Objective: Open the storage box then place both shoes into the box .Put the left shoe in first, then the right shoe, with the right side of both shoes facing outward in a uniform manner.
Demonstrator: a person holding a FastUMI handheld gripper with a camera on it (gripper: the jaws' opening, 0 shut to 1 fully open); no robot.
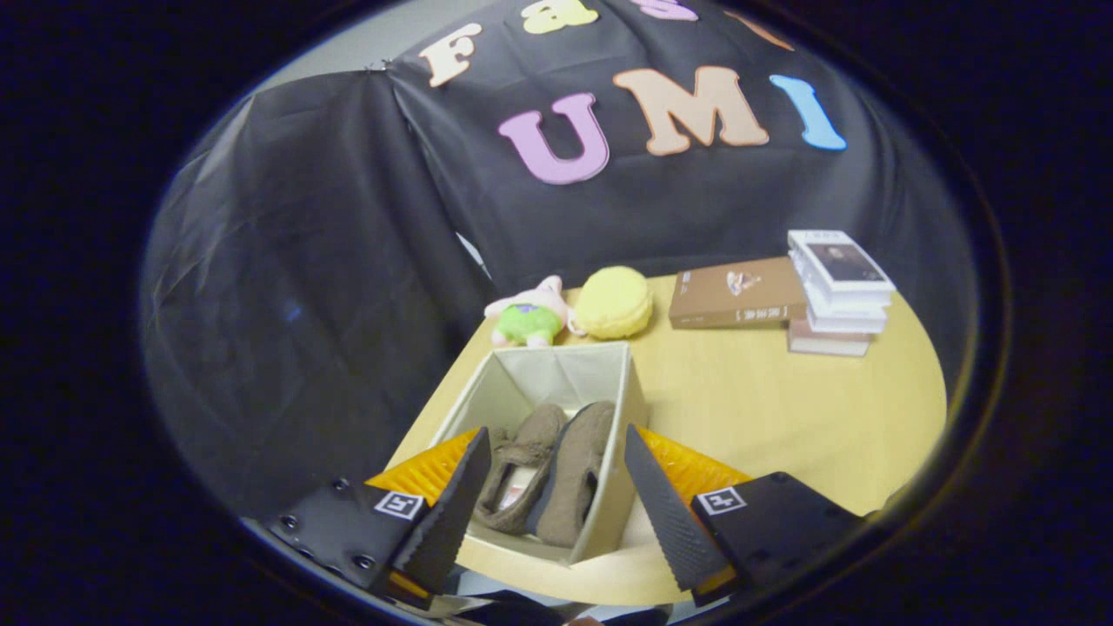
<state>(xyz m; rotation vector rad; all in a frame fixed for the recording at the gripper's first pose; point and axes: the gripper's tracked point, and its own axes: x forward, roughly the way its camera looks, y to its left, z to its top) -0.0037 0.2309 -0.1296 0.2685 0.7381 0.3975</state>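
The beige fabric storage box [622,409] stands open on the wooden table, just ahead of my fingers. Two brown-grey shoes lie inside it side by side, heels toward me: one shoe [519,478] on the left with its opening showing, the other shoe [576,474] beside it on the right, tipped on its side. My gripper [550,452] hangs above the near end of the box, open, its fingertips spread about as wide as the box, with nothing held between them.
Beyond the box lie a pink and green plush toy [530,317] and a round yellow cushion [614,302]. A brown book [735,293] and a stack of books [839,291] sit at the far right. The table [783,409] has a curved edge close to me.
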